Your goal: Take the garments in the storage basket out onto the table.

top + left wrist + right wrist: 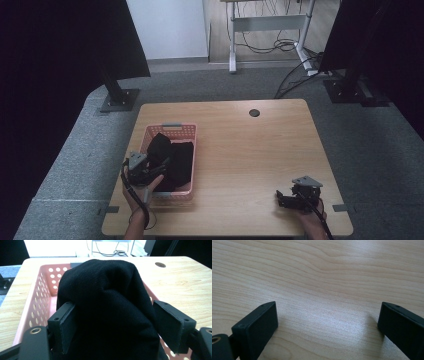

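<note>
Wooden tabletop (pixel 240 150), pink basket (pixel 170 131) at left. My left tongs (pixel 117 322) wide, straddling black cloth (pixel 107 302), no squeeze yet; close next, lift. Right tongs (pixel 327 322) wide open, empty, near right.

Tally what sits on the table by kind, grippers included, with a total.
Pink basket: 1
Black cloth heap in the basket, pieces not separable: 1
Grippers: 2, left gripper and right gripper
Total: 4

Left hand-held gripper (pixel 150 167) jaws apart (right hand-held gripper (pixel 286 198) likewise), low.
</note>
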{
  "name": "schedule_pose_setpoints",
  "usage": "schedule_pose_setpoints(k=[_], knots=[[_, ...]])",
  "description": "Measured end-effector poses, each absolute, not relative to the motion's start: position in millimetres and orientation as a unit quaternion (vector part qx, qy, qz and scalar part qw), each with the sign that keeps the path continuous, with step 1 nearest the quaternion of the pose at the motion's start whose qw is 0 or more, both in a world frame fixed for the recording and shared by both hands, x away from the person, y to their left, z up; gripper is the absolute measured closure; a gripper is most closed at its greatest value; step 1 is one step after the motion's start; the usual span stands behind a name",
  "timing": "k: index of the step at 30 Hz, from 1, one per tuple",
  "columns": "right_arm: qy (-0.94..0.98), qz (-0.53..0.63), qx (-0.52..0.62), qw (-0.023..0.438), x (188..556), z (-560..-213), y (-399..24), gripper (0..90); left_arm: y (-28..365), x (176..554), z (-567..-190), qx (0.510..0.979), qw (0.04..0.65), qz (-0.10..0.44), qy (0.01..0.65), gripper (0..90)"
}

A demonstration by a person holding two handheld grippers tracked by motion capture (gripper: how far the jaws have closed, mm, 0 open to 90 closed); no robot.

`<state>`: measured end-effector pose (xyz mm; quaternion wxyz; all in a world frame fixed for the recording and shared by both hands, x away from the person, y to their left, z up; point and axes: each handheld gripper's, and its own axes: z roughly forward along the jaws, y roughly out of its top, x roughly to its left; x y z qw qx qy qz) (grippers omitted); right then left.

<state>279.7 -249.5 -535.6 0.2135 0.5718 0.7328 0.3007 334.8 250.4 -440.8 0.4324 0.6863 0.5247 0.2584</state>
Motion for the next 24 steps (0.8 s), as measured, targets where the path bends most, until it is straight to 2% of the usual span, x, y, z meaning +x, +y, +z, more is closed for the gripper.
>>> schedule_pose_setpoints(k=[15,24], knots=[[0.733,0.301,0.572,0.213,279.6,-535.6,-249.5,2.3,246.0,348.6,-442.7,0.687,0.418,0.261,0.534,22.3],[0.733,0.301,0.572,0.213,279.6,-535.6,-249.5,2.3,242.4,352.9,-440.9,0.687,0.404,0.262,0.544,25.7]])
